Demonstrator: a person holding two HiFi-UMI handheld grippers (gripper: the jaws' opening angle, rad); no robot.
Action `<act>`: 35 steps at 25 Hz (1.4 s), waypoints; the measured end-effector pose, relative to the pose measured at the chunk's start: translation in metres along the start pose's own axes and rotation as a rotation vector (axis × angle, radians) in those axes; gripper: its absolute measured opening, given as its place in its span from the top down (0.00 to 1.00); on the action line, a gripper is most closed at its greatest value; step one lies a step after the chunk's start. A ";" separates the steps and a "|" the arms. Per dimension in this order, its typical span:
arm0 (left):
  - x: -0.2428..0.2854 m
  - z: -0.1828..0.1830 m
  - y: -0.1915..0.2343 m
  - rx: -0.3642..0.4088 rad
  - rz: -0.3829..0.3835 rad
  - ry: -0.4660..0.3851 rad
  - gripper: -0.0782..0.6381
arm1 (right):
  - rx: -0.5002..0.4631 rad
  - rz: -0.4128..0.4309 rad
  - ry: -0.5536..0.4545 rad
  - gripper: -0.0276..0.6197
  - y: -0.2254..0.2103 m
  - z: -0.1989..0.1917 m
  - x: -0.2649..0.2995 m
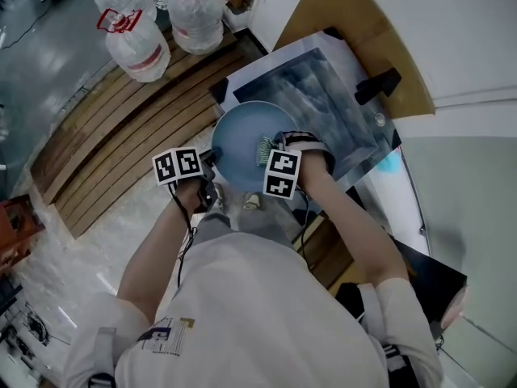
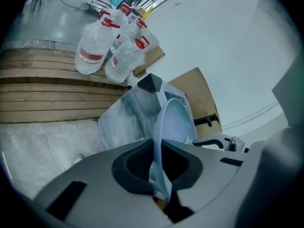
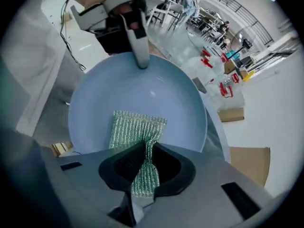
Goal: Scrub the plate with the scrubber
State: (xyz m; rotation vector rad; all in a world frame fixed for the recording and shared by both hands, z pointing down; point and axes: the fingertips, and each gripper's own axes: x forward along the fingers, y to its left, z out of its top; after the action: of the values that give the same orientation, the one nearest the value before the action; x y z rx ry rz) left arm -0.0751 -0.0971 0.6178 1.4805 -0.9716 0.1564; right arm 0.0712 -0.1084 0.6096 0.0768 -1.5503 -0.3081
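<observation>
A pale blue plate (image 1: 242,145) is held on edge over the sink. My left gripper (image 2: 158,167) is shut on the plate's rim (image 2: 164,137), seen edge-on in the left gripper view. My right gripper (image 3: 145,163) is shut on a green mesh scrubber (image 3: 135,134), whose free end lies flat against the plate's inner face (image 3: 137,94). In the head view the scrubber (image 1: 264,149) shows at the plate's right side beside the right gripper (image 1: 275,164). The left gripper (image 1: 208,172) is at the plate's lower left rim. Its finger (image 3: 138,37) shows at the plate's far rim in the right gripper view.
A steel sink basin (image 1: 323,103) lies under and behind the plate, with a black tap (image 1: 376,85) at its right. Wooden slats (image 1: 121,128) run to the left, with two clear water jugs (image 1: 157,23) beyond them. Brown cardboard (image 1: 363,31) lies behind the sink.
</observation>
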 end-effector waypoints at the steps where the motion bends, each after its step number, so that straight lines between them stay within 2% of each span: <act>1: 0.001 0.000 0.000 0.001 0.001 0.002 0.84 | -0.006 0.027 -0.017 0.83 0.012 0.006 -0.003; 6: 0.002 0.001 0.000 -0.007 0.018 -0.006 0.84 | -0.048 0.085 -0.145 0.82 0.043 0.062 -0.007; 10: 0.000 -0.002 0.001 0.000 0.018 0.007 0.84 | 0.035 0.113 -0.235 0.82 0.025 0.096 -0.004; 13: -0.003 -0.004 0.002 0.004 0.022 0.005 0.84 | 0.048 0.110 -0.242 0.82 0.003 0.106 0.001; 16: -0.002 -0.006 0.001 0.001 0.017 0.004 0.84 | 0.037 0.018 -0.222 0.82 -0.033 0.101 0.011; 19: -0.001 -0.007 0.000 -0.004 0.012 0.003 0.84 | 0.101 -0.048 -0.221 0.82 -0.069 0.087 0.019; 24: -0.003 -0.002 0.002 0.011 0.014 0.000 0.84 | 0.028 -0.192 -0.098 0.82 -0.095 0.052 0.023; 29: -0.004 0.001 0.004 0.024 0.022 -0.001 0.84 | 0.121 -0.195 -0.065 0.82 -0.086 0.021 0.018; 35: -0.003 0.003 0.003 0.042 0.029 0.009 0.84 | 0.140 -0.185 -0.036 0.82 -0.056 -0.002 0.006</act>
State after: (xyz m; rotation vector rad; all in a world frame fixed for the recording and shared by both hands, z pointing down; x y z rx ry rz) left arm -0.0805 -0.0981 0.6174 1.5036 -0.9881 0.2050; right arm 0.0650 -0.1637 0.6020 0.3271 -1.6028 -0.3485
